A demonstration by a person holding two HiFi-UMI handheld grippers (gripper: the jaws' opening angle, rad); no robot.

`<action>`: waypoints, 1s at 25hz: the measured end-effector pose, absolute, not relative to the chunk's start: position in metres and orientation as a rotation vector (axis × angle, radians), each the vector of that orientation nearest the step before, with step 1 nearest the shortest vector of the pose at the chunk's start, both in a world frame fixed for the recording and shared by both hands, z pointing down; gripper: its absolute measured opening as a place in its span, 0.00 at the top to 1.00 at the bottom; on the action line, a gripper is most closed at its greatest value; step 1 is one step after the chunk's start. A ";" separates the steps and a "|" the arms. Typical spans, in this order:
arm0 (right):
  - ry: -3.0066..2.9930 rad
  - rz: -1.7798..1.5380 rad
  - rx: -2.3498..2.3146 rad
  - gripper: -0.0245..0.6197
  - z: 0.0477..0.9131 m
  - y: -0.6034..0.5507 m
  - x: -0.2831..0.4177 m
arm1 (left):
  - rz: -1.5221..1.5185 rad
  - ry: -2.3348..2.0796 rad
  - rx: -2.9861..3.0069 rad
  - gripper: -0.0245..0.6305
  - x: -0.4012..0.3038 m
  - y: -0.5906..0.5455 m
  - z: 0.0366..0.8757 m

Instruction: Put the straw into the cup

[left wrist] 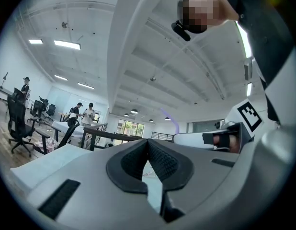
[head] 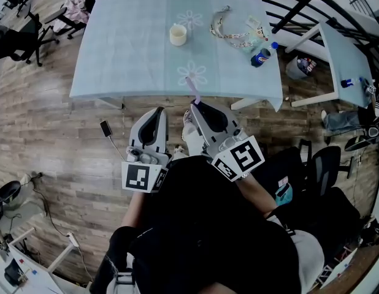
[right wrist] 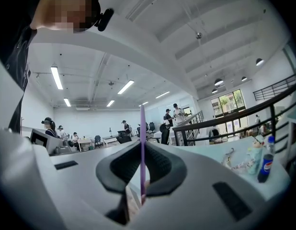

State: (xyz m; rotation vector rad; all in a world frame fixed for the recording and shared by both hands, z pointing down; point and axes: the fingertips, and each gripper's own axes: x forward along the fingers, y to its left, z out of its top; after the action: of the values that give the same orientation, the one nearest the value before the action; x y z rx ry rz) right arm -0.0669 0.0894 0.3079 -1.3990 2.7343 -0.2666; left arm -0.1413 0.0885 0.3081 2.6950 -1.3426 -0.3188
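Note:
A cream cup (head: pixel 178 34) stands upright on the light blue tablecloth (head: pixel 128 54), far ahead of both grippers. My right gripper (head: pixel 194 105) is shut on a thin purple straw (head: pixel 193 87), which pokes upright out of its tips just short of the table's near edge. In the right gripper view the straw (right wrist: pixel 142 143) runs vertically between the closed pads of that gripper (right wrist: pixel 142 150). My left gripper (head: pixel 157 111) is beside it on the left, over the wooden floor. Its jaws meet at the tips with nothing between them (left wrist: pixel 147 141). The cup is hidden in both gripper views.
A cola bottle (head: pixel 260 56) and a heap of cords and small items (head: pixel 235 29) lie on the table's right part. A second table (head: pixel 346 54) stands at the right, black chairs (head: pixel 21 32) at the left. People stand far off in the room.

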 end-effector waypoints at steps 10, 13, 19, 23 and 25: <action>2.753 -0.309 -1.395 0.92 0.318 0.039 -0.066 | -0.312 -1.355 2.682 0.94 -0.142 0.042 0.313; 2.753 -0.317 -1.397 0.92 0.319 0.019 -0.065 | -0.296 -1.354 2.674 0.94 -0.140 0.025 0.316; 2.758 -0.338 -1.405 0.92 0.321 -0.020 -0.056 | -0.254 -1.373 2.666 0.94 -0.139 -0.012 0.317; 2.762 -0.361 -1.396 0.92 0.322 -0.049 -0.054 | -0.283 -1.414 2.656 0.94 -0.143 -0.042 0.309; 2.768 -0.372 -1.387 0.92 0.323 -0.062 -0.050 | -0.277 -1.429 2.638 0.94 -0.139 -0.053 0.310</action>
State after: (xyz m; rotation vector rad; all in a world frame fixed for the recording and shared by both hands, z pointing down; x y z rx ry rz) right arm -0.0499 -0.0619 0.3229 -1.3866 2.7681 -0.3720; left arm -0.1394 -0.0534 0.3098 2.6375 -1.4291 -0.2766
